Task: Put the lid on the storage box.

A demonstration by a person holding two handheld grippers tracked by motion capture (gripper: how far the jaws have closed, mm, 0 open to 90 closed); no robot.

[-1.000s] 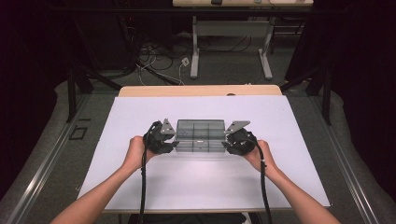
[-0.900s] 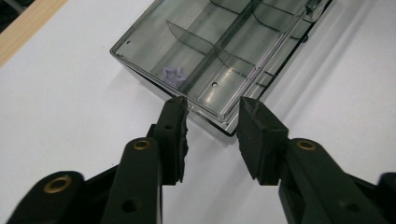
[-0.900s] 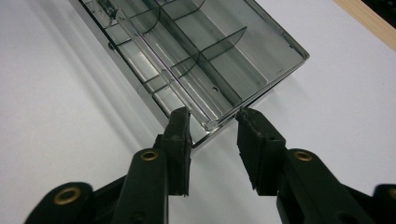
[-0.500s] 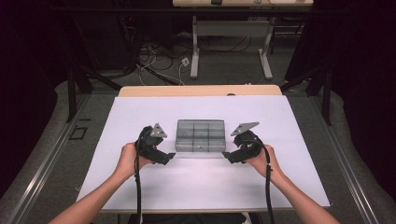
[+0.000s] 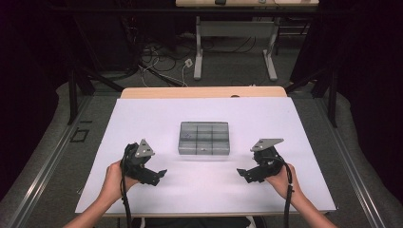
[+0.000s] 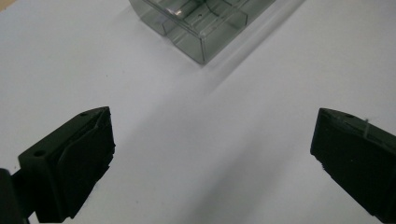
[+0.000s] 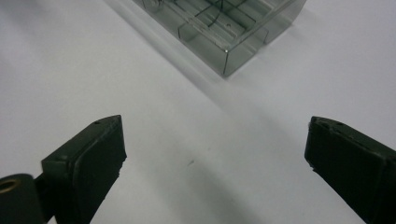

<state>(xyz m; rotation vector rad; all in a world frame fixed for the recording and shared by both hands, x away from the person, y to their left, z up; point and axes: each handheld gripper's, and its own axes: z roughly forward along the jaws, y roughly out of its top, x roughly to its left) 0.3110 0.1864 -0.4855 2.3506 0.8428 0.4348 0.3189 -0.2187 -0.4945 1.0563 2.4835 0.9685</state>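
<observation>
A clear grey box with several compartments (image 5: 204, 138) lies in the middle of the white table (image 5: 209, 114). My left gripper (image 5: 159, 175) is held low, near and left of the box, and stands open with nothing between its jaws. My right gripper (image 5: 241, 173) mirrors it near and right of the box, also open and holding nothing. In the left gripper view a corner of the box (image 6: 205, 23) lies ahead of the wide-apart jaws of my left gripper (image 6: 212, 154). In the right gripper view the box (image 7: 224, 28) sits ahead of my right gripper (image 7: 215, 154).
A wooden strip (image 5: 204, 92) borders the table's far edge. Beyond it are desk legs (image 5: 198, 52) and loose cables (image 5: 161, 61) on the floor. Dark frame posts (image 5: 71, 90) stand at both sides.
Both grippers have drawn back from the sides of the box toward the near edge of the table and moved apart. The box stays where it was.
</observation>
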